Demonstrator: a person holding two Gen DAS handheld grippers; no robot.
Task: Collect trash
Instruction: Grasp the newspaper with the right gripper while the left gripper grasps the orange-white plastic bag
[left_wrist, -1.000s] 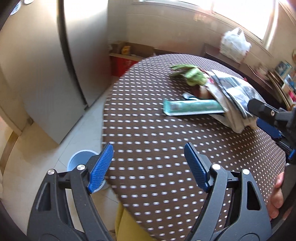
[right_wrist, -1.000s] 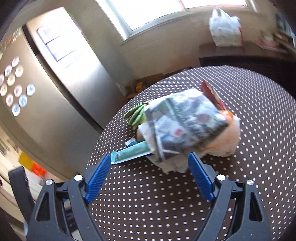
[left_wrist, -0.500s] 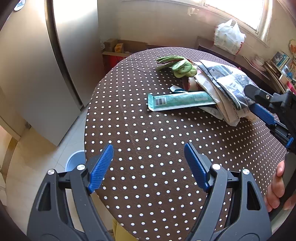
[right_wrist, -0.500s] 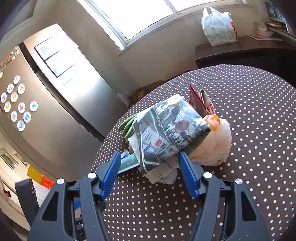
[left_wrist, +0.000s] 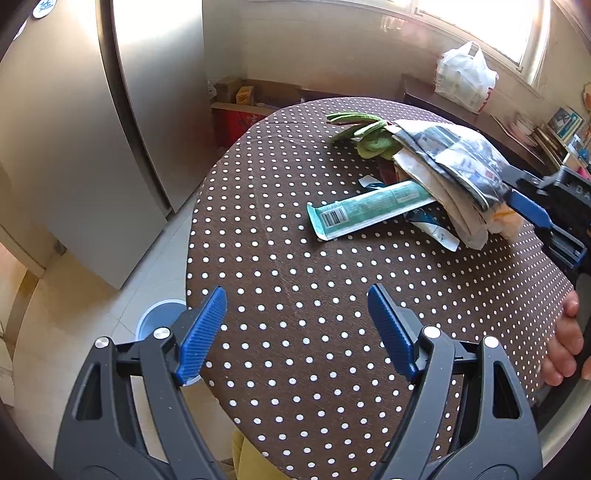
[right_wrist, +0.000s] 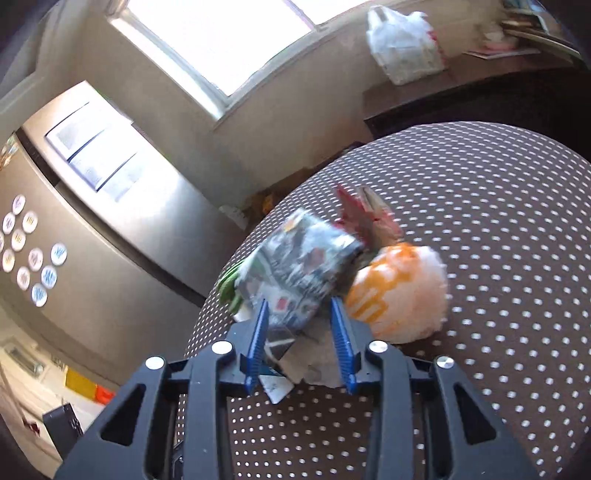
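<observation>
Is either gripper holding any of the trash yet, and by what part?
Left gripper: nothing, open over bare tablecloth. Right gripper: jaws closing around the near end of the folded newspaper; a firm grip cannot be told yet.

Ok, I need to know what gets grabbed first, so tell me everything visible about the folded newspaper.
The folded newspaper is printed paper, grey and white with small colour patches, lying on top of the trash pile on the dotted tablecloth. It overlaps the teal box and green peels. The right gripper is closing, its near edge between the jaws.

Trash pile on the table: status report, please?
Right gripper closing around folded printed newspaper. Left gripper open, empty. Teal carton untouched.
</observation>
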